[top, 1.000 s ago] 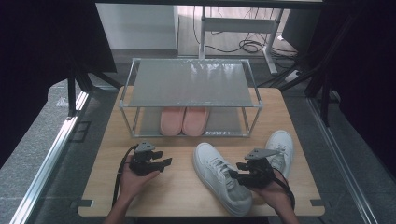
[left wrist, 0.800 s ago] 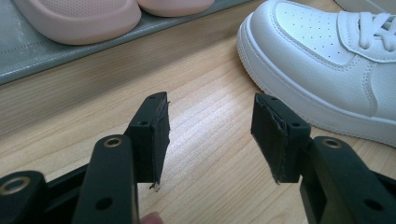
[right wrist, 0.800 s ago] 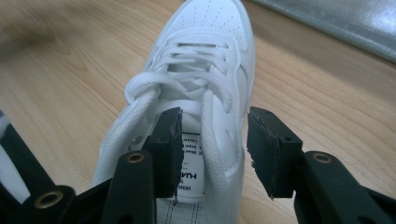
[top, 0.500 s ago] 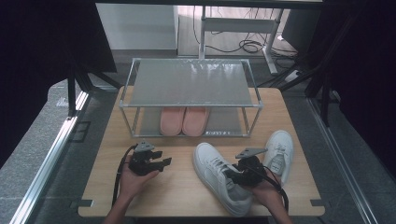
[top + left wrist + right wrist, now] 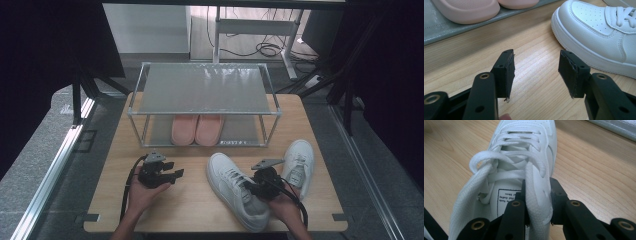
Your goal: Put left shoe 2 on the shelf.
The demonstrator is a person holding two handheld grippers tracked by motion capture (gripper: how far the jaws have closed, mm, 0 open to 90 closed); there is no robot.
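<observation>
The sneaker [image 5: 524,152] in front of the rack [image 5: 205,90] is pinched by its collar in the just-closed right gripper [image 5: 537,202]; the soft edge could slip when lifted. The left gripper [image 5: 536,72] is held open.

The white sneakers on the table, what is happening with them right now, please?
A person holds a hand-held gripper in each hand. The right hand-held gripper has just been closing and now pinches the collar wall of the nearer white sneaker, one jaw inside the shoe and one outside. The other white sneaker lies beside it on the wooden table. The left hand-held gripper is open above bare wood. Pink slippers sit on the lower shelf of the metal rack.
</observation>
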